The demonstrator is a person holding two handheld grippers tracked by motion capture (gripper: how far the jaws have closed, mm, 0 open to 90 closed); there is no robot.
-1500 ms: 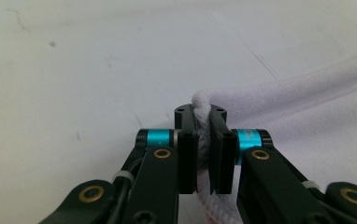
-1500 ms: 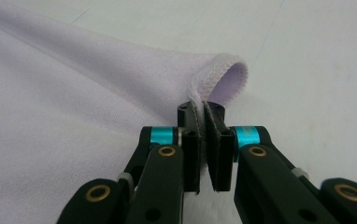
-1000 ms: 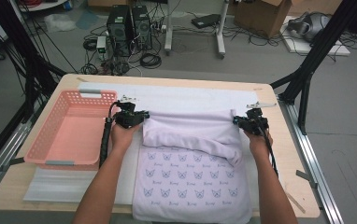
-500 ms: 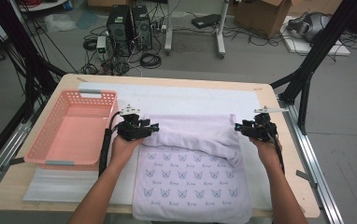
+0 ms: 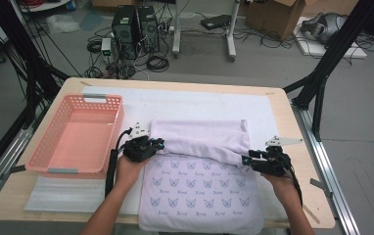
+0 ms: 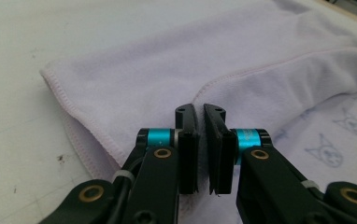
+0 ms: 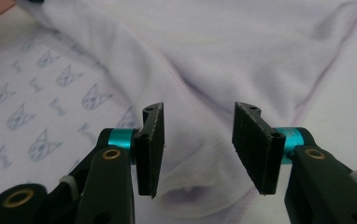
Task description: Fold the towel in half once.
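Towel (image 5: 202, 186) lies on white mat (image 5: 199, 105) at table middle, far half folded over toward person. Left gripper (image 6: 200, 112) jaws just closed, nearly together, no cloth seen pinched. Right gripper (image 7: 197, 116) jaws just opened, part-open over fold, empty. Risk: left misses hem, fold slumps unevenly. Soft lilac terry, stitched edge, cat-face print; pink lattice basket (image 5: 77, 134) beside

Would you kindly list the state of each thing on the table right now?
Towel: flat, far part folded back over itself.
Basket: upright, nothing inside.
Left tool: jaws just closed, nearly shut, no cloth between them.
Right tool: open, above the fold, gripping nothing.
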